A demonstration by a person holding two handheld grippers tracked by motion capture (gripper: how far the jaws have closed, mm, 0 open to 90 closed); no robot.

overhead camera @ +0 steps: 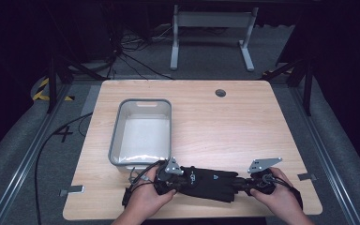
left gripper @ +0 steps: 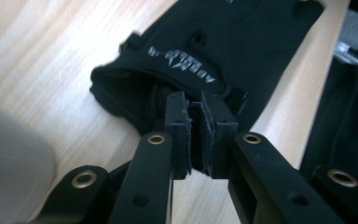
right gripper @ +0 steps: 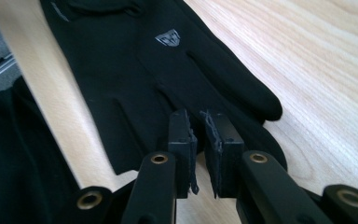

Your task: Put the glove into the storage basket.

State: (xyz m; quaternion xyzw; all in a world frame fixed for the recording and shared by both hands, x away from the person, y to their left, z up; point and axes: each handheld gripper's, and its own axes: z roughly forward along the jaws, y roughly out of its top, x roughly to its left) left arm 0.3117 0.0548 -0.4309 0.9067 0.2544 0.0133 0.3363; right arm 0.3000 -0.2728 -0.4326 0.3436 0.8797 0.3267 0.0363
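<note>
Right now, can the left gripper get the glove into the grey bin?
Probably yes. The left gripper looks shut on the cuff of the black glove, and the grey bin sits open just beyond it with nothing between. The right gripper looks clamped on the glove's fingertips, so it must let go or follow.

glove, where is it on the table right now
In the high view the black glove lies flat near the table's front edge, stretched between the left gripper and right gripper, just in front of the grey bin.
</note>
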